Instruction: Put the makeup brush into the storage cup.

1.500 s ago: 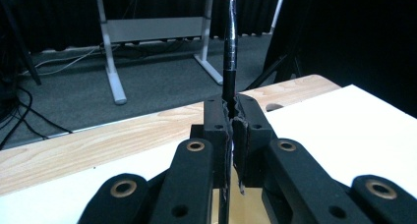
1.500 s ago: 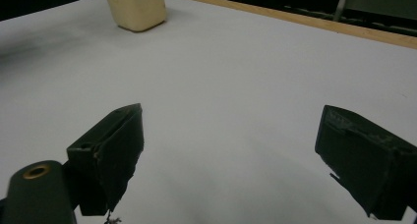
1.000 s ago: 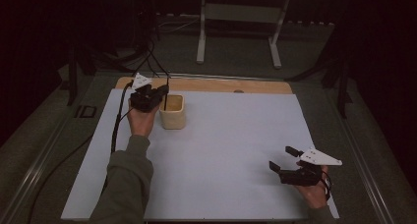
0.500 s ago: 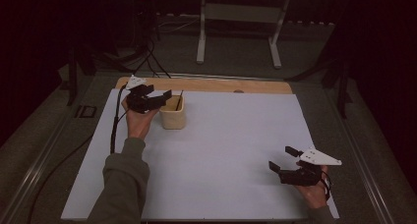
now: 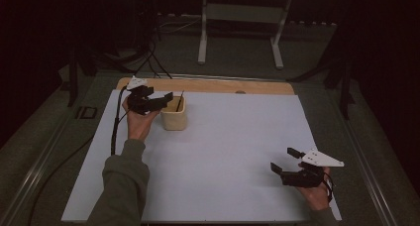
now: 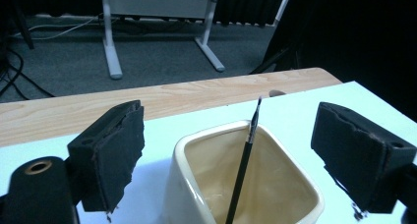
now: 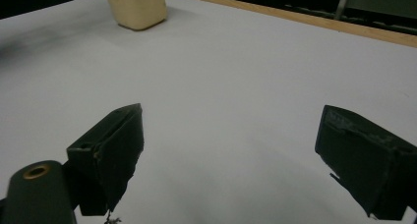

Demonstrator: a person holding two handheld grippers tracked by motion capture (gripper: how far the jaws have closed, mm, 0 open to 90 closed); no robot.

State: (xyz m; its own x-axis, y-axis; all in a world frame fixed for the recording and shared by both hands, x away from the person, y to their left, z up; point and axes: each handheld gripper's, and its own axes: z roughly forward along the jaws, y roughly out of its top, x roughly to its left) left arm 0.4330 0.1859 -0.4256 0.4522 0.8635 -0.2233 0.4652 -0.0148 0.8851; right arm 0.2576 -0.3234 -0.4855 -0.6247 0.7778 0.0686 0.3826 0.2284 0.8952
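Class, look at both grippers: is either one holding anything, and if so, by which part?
Nothing is held. The left gripper has just been opening; the black brush stands free in the cream cup between its fingers. The right gripper is open above the white mat.

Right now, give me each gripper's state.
Left gripper: open, jaws just opened, brush standing free in the cup.
Right gripper: open, empty.

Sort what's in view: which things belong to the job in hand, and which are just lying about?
In the job:
- cup
- brush, standing in the cup
- left gripper, jaws just opened, nothing between them, by the cup

Lying about:
- right gripper, open, idle over the white sheet
- frame legs on the floor behind the table
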